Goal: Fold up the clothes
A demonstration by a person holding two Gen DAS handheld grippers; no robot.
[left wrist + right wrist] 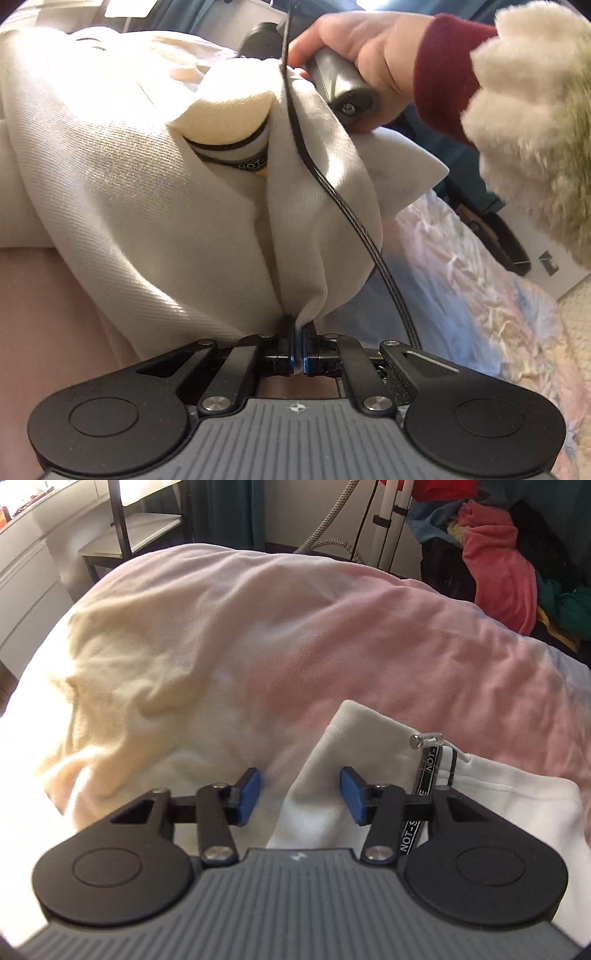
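My left gripper (pixel 298 345) is clamped shut on a bunched edge of the white garment (pixel 155 206); the blue pads meet with a fold of cloth pinched between them. From that pinch the fabric rises and fans away from me, so part of its weight hangs on this one small bite.

My right gripper (pixel 298 797) stands wide open and holds nothing. A ribbed hem of the same garment lies between and just beyond its fingers, on the bed (pixel 221 627). Just right of that hem lies the printed drawstring (pixel 430 771), ending in a metal tip (pixel 426 738).

Further out in the left view, a black cable (pixel 354 218) drapes across the lifted cloth, and the person's hand (pixel 369 48) grips the handle of the right tool just above it. A fluffy sleeve (pixel 528 122) fills the upper right.

The garment lies partly raised and partly spread near the bed's near edge; whether this is an opening fold or a later one cannot be determined.

Hazards:
- Slip: a narrow bite on thick knit may pull free under tension.
- Snag: the cable could drag the fold askew.
- Mis-grip: closing the right fingers may catch the drawstring instead of the hem.
- Bedding is soft and rumpled; folds may set crooked.
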